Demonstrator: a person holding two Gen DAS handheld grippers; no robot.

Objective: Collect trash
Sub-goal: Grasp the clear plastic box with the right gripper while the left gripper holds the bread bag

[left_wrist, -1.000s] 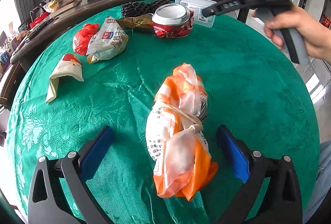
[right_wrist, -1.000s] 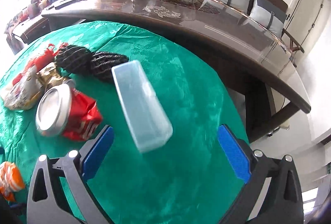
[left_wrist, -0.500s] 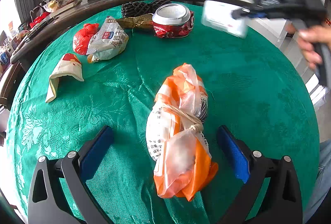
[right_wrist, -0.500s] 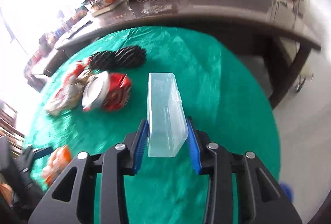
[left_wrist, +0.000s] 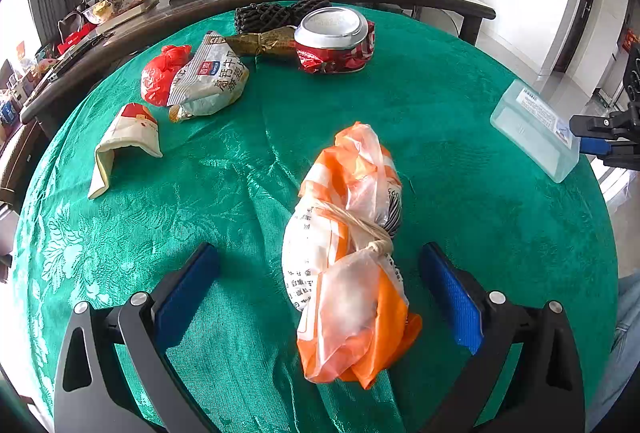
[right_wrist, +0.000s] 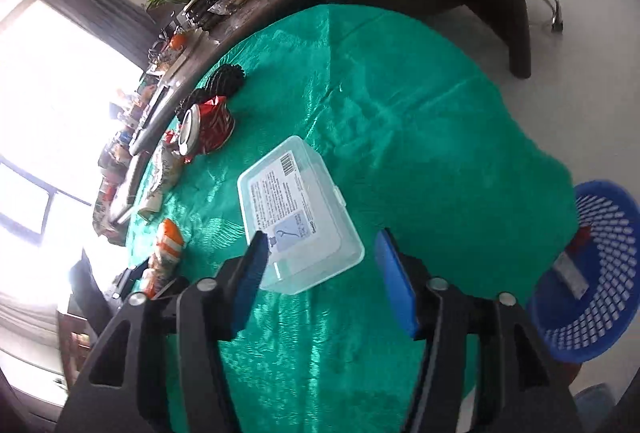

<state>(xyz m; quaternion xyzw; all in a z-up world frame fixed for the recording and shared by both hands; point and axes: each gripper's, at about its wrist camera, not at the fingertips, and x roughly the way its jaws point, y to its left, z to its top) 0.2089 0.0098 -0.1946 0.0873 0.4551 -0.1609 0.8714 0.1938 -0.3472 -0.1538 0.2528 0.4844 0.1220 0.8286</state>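
Two tongs [right_wrist: 320,269] opening around clear box [right_wrist: 298,217]

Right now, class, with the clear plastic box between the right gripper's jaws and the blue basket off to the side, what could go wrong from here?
1. The right gripper is opening, and the clear plastic box sits tilted over the green tablecloth, not over the blue basket; it may drop short.
2. Only the left pad seems to touch the box, so it could twist free.
3. The left gripper straddles the orange bag with open jaws, gripping nothing.
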